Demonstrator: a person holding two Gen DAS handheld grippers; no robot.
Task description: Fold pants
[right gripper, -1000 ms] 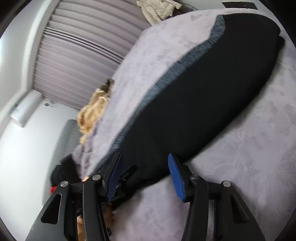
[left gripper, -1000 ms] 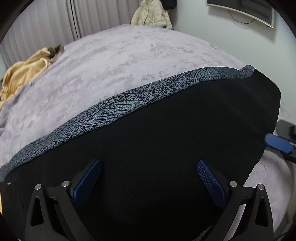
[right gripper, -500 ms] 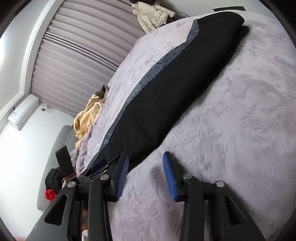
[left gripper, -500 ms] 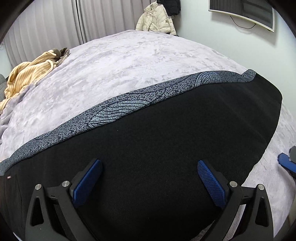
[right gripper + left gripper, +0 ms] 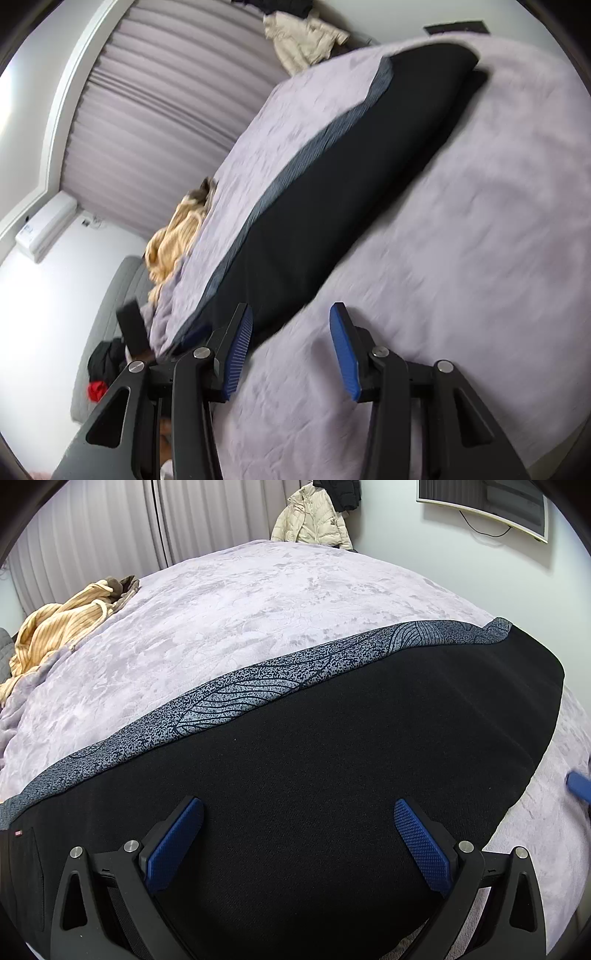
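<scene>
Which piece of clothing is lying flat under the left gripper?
The black pants with the patterned grey side stripe; the yellow striped garment is crumpled at the bed's far edge.

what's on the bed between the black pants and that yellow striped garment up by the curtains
Nothing: in the left wrist view only bare lilac blanket runs from the grey patterned edge of the pants to the yellow striped garment. The right wrist view shows the same.

Pants (image 5: 314, 794) cropped at frame bottom
</scene>
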